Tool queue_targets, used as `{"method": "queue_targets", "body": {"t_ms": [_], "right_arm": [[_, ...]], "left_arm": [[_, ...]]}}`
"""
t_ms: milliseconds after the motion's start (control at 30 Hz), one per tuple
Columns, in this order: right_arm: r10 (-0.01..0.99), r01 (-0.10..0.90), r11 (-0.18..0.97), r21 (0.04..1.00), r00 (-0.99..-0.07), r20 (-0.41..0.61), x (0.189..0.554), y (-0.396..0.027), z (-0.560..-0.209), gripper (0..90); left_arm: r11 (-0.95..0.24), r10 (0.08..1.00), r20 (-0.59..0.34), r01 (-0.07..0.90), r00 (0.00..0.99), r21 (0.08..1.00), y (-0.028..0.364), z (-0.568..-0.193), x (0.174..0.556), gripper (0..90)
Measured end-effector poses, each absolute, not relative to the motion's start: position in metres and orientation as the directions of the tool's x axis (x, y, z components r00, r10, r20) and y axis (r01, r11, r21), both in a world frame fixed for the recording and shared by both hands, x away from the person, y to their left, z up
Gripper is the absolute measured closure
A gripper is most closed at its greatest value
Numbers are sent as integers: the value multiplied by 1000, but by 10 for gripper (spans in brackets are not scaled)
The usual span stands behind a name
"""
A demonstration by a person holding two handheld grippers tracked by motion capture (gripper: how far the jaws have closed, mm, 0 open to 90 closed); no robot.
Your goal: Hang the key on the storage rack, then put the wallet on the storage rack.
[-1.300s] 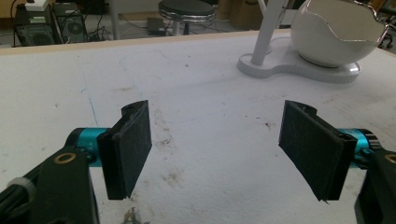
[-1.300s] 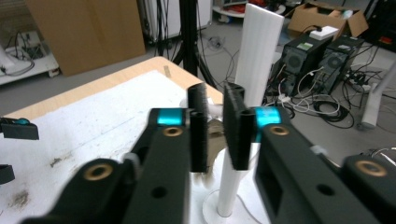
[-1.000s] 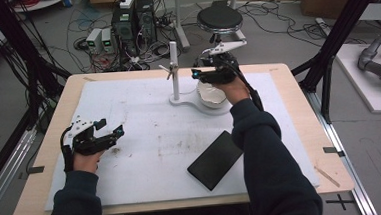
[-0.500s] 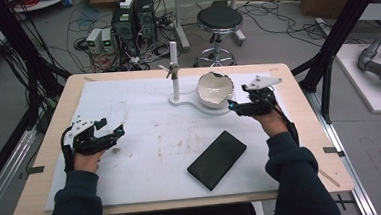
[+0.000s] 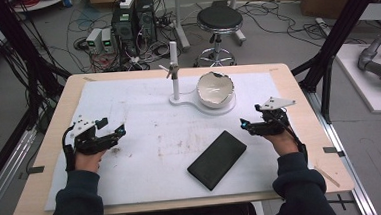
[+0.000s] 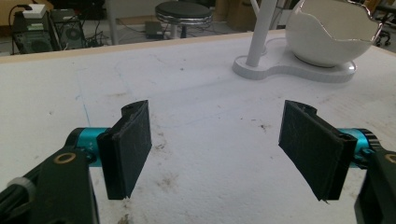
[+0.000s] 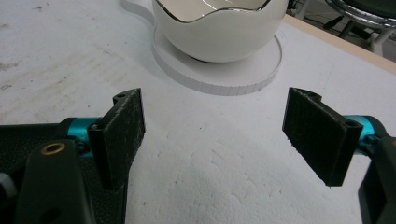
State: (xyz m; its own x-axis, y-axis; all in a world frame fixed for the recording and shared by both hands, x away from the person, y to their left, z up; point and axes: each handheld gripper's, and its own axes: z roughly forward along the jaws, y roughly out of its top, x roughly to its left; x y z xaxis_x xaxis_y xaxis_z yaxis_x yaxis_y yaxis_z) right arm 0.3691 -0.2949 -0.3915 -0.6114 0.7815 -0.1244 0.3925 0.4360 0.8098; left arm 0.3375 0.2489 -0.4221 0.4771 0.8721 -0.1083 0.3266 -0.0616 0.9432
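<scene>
A white bowl (image 5: 216, 89) with a wavy gilt rim sits on the round white base (image 5: 206, 108) of a stand with an upright post (image 5: 174, 71). My right gripper (image 5: 244, 125) rests low at the table's right, below and right of the bowl, pointing left. Its jaws have just been opening and stand open with nothing between them; the right gripper view looks past them (image 7: 215, 140) to the bowl (image 7: 219, 28) and base (image 7: 233, 77). My left gripper (image 5: 111, 135) lies open at the table's left (image 6: 215, 154), with the bowl (image 6: 334, 32) and post (image 6: 261, 28) far ahead.
A flat black slab (image 5: 216, 159) like a phone or tablet lies askew near the table's front middle. A white stained sheet (image 5: 144, 115) covers the wooden table (image 5: 297, 88). Behind the table are a stool (image 5: 219, 20), cables and computer boxes on the floor.
My right hand has drawn away from the bowl, moving right and down to the table's right side, leaving the bowl on the stand base. The left hand has stayed put.
</scene>
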Motion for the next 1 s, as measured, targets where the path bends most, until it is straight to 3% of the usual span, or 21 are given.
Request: {"method": "queue_targets", "body": {"t_ms": [500, 733, 1000], "right_arm": [[793, 416, 412, 811, -602, -94, 367, -299, -398, 213], [766, 399, 421, 815, -637, -84, 364, -298, -400, 213], [648, 394, 480, 784, -761, -15, 361, -285, -408, 262]], "left_arm": [[-57, 869, -116, 330, 480, 942, 248, -423, 340, 253], [-75, 870, -96, 322, 485, 944, 245, -421, 338, 253], [-82, 867, -87, 311, 491, 947, 243, -419, 335, 252]]}}
